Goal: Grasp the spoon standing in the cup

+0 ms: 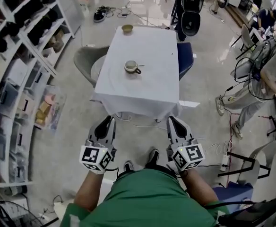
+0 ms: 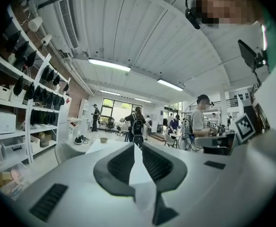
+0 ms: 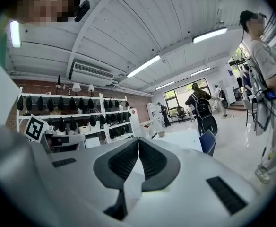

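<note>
Resting in the pale round cup [image 1: 130,67], the thin spoon [image 1: 139,65] lies well ahead of the left gripper [image 1: 111,119] and right gripper [image 1: 171,120], both closed and empty.

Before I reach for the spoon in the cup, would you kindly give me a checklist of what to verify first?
1. Cup upright on the table: ok.
2. Spoon in the cup, handle sticking out to the right: ok.
3. Left gripper open for a grasp: not ok; its fingers are together, with nothing between them.
4. Right gripper open for a grasp: not ok; its fingers are together, with nothing between them.
5. Grippers near the cup: not ok; both are short of the table's near edge.
6. Way to the cup free: ok; the bowl sits at the far edge, apart from the cup.
</note>
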